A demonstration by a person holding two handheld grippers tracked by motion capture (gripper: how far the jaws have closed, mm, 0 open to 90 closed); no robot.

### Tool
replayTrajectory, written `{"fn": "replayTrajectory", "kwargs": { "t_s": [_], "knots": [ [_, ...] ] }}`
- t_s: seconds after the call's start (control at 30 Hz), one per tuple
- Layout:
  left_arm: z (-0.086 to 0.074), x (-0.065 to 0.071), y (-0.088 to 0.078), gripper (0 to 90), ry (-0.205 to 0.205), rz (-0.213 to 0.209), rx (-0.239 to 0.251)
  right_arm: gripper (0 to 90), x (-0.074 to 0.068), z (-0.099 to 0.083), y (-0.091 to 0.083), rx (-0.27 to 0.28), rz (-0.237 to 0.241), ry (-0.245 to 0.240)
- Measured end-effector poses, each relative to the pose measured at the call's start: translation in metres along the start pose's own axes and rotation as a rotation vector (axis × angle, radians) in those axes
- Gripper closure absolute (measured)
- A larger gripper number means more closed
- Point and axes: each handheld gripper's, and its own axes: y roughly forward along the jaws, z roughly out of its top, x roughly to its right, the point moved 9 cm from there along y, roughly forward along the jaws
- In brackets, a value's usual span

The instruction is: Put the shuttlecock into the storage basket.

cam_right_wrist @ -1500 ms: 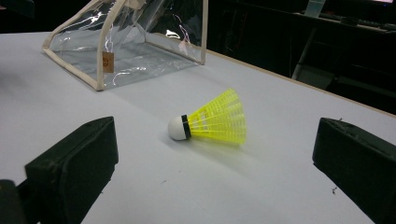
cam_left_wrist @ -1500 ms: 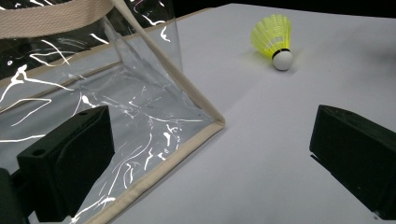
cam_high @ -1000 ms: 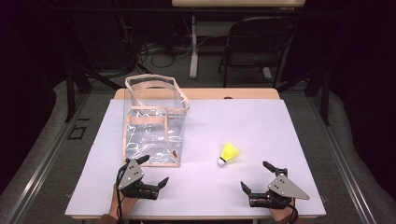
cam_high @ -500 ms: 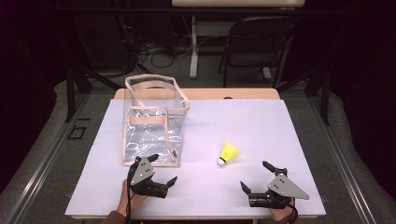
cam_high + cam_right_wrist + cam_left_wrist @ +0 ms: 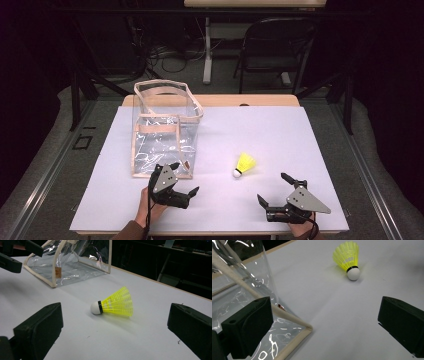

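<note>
A yellow shuttlecock (image 5: pixel 244 164) with a white cork lies on its side on the white table (image 5: pixel 280 125). A clear plastic bag (image 5: pixel 160 135) with beige trim stands upright to its left. My left gripper (image 5: pixel 184 177) is open at the bag's near right corner, one jaw over the trim. In the left gripper view the bag's corner (image 5: pixel 294 322) lies between the jaws of my left gripper (image 5: pixel 324 325), and the shuttlecock (image 5: pixel 348 257) is farther ahead. My right gripper (image 5: pixel 272 187) is open near the front edge. In the right gripper view my right gripper (image 5: pixel 113 327) faces the shuttlecock (image 5: pixel 115 303), apart from it.
A folding chair (image 5: pixel 272 45) and a desk leg stand behind the table in the dark. The other gripper's jaws (image 5: pixel 12 255) show at the top left of the right gripper view, beside the bag (image 5: pixel 67 260).
My left gripper has moved right and forward to the bag's near right corner. My right gripper and the shuttlecock have stayed put.
</note>
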Motion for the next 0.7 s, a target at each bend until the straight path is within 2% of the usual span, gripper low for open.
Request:
{"fn": "replayTrajectory", "kwargs": {
  "t_s": [0.4,0.7],
  "knots": [
    [0.009,0.009,0.021,0.0,-0.002,-0.006,-0.031,0.0,0.0,0.0,0.0,-0.001,0.0,0.003],
    [0.018,0.017,0.035,0.0,-0.005,-0.017,-0.033,0.0,0.0,-0.001,0.0,-0.005,0.0,0.004]
  ]
}}
